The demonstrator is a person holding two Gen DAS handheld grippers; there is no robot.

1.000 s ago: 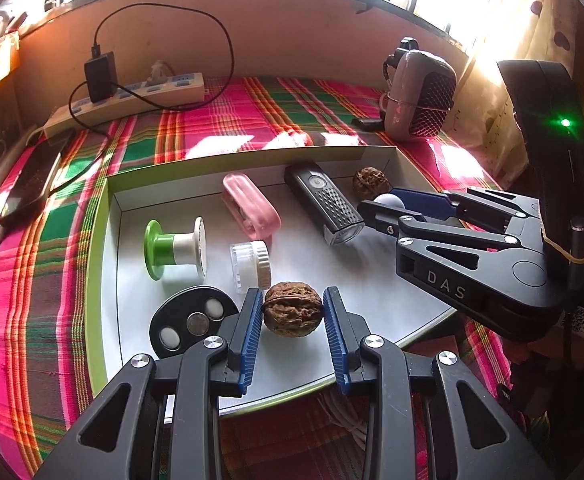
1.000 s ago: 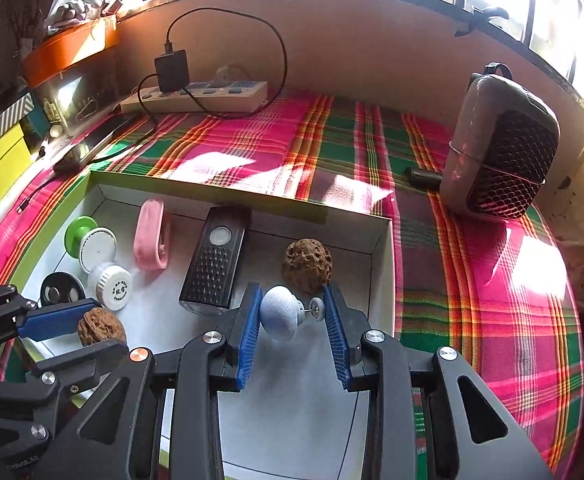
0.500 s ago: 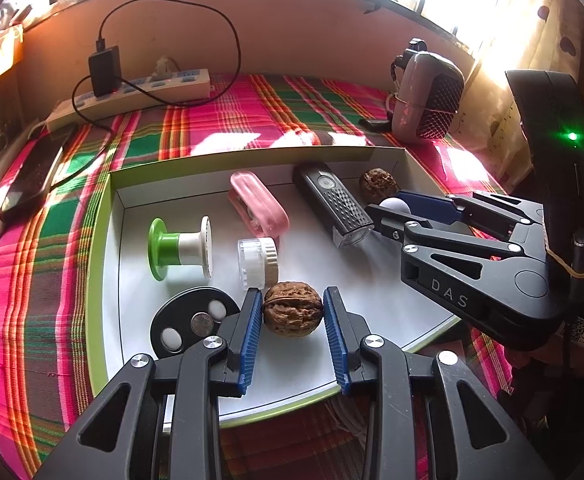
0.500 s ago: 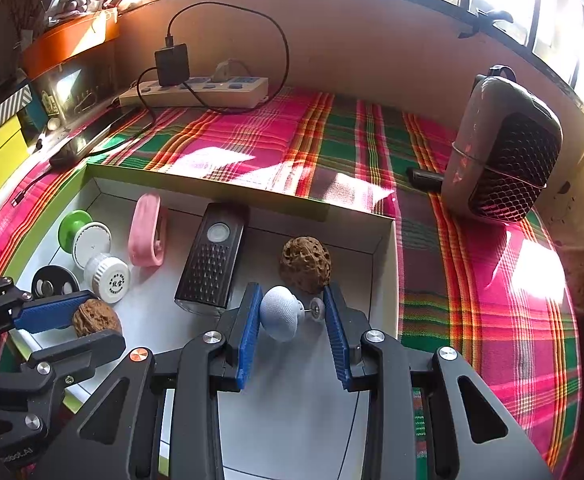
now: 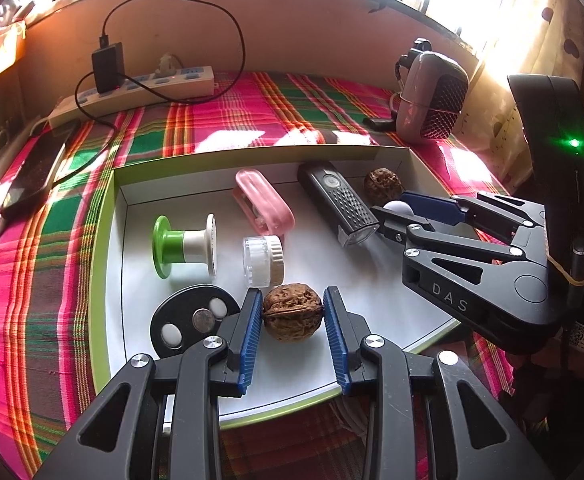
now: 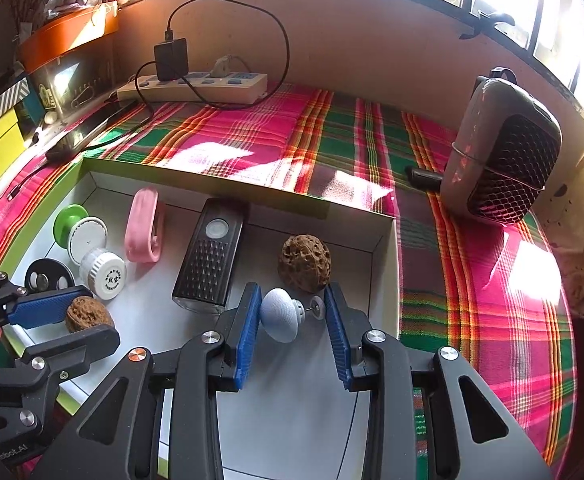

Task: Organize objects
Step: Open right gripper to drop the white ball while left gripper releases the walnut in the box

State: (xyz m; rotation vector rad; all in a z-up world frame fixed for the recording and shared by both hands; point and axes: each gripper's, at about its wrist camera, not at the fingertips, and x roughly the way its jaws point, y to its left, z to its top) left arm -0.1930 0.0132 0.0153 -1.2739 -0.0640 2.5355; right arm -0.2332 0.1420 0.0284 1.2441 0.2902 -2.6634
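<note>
My left gripper (image 5: 293,312) is shut on a brown walnut (image 5: 292,312) just above the near part of the white tray (image 5: 372,292) with green rim. My right gripper (image 6: 292,312) is shut on a small white mushroom-shaped knob (image 6: 281,314) with a pin and washer, over the tray's right side. A second walnut (image 6: 304,263) lies just beyond it. In the tray lie a black bike light (image 5: 338,202), a pink case (image 5: 263,202), a green and white spool (image 5: 183,246), a clear jar (image 5: 261,260) and a black disc (image 5: 191,320).
The tray rests on a pink and green plaid cloth (image 6: 275,148). A white power strip (image 5: 131,92) with a black charger and cable lies at the back wall. A grey mesh-fronted speaker (image 6: 500,156) stands at the back right. A dark phone (image 5: 35,176) lies at the left.
Both grippers keep their hold and have drawn back slightly toward me, lifting a little; the tray objects appear a bit farther away. Nothing in the tray has moved.
</note>
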